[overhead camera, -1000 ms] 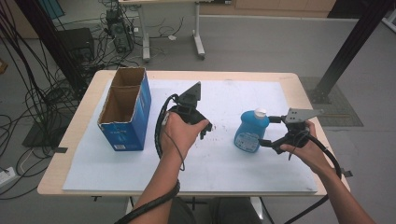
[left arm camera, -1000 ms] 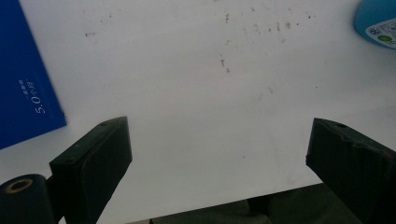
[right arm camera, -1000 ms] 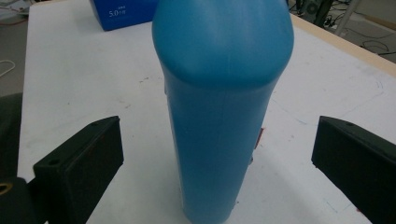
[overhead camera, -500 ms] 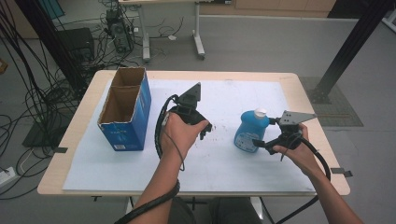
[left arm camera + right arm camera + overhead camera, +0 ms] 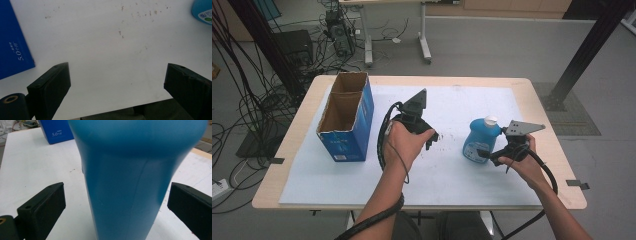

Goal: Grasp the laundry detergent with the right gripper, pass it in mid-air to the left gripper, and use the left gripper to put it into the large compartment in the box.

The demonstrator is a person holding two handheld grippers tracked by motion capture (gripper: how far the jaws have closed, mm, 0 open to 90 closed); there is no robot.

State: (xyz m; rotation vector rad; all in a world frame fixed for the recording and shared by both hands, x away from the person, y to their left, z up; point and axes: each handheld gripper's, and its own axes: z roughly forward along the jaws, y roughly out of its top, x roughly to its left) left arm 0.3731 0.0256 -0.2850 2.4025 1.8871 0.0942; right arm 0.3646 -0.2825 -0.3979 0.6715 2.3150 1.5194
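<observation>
A blue plastic bottle (image 5: 478,141) with a white cap stands upright on the white sheet (image 5: 447,175), right of centre. My right gripper (image 5: 486,154) is at its right side, open, with the bottle's body (image 5: 125,182) close up between the two wide-apart jaws; no contact shows. My left gripper (image 5: 431,138) hovers over the middle of the sheet, open, with only bare white sheet (image 5: 105,45) between its jaws. An open-topped blue cardboard box (image 5: 344,117) stands at the left; its blue side (image 5: 12,47) shows in the left gripper view.
The white sheet covers most of the wooden table (image 5: 542,100). Cables and desk legs (image 5: 424,47) lie on the floor beyond the far edge. A black post (image 5: 582,55) rises at the back right. The box (image 5: 56,130) lies beyond the bottle.
My right gripper has slid left toward the bottle, so the bottle now sits between its open jaws. The left gripper, box and bottle have stayed put.
</observation>
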